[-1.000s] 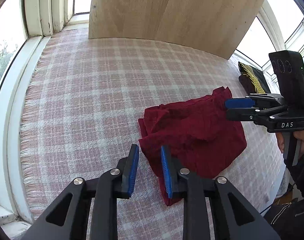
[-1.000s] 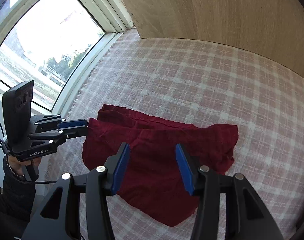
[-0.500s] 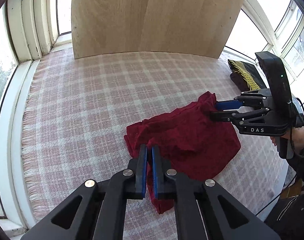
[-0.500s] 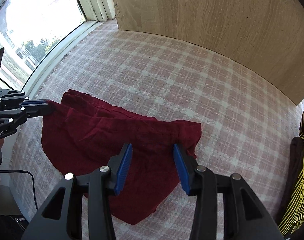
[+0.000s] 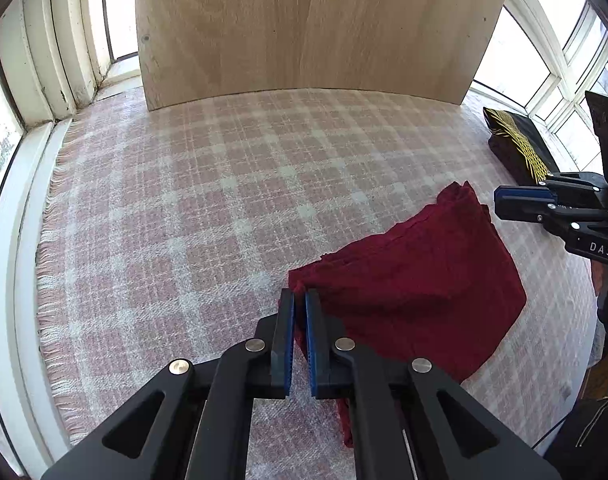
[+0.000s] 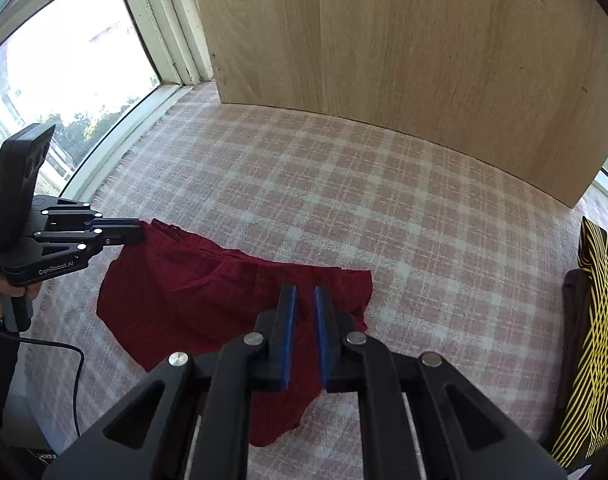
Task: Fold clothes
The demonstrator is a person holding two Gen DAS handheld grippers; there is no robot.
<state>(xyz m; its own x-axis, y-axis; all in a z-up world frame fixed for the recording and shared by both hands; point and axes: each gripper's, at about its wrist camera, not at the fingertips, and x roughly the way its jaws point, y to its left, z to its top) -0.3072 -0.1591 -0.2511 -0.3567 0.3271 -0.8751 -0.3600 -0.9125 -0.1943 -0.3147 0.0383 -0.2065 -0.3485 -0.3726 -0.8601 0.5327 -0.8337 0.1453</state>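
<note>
The dark red garment (image 5: pixel 416 292) lies crumpled on the pink-and-white checked cloth (image 5: pixel 207 208) that covers the tabletop, toward its near right part in the left wrist view. The left claw (image 5: pixel 299 300) has its blue pads drawn close together on the garment's near left corner, with a fold of red fabric pinched between them; the right wrist view shows the same claw (image 6: pixel 137 232) gripping that corner. The right claw (image 6: pixel 304 300) is narrowed over the garment's upper hem, with red fabric in the slim gap between its pads. In the left wrist view the tips of the right claw (image 5: pixel 500 202) sit just beside the garment's far corner, and contact there cannot be confirmed. A wooden board (image 5: pixel 312 28) stands upright at the far edge of the cloth. A folded black-and-yellow garment (image 6: pixel 592 340) rests at the right edge, well apart from the red one
</note>
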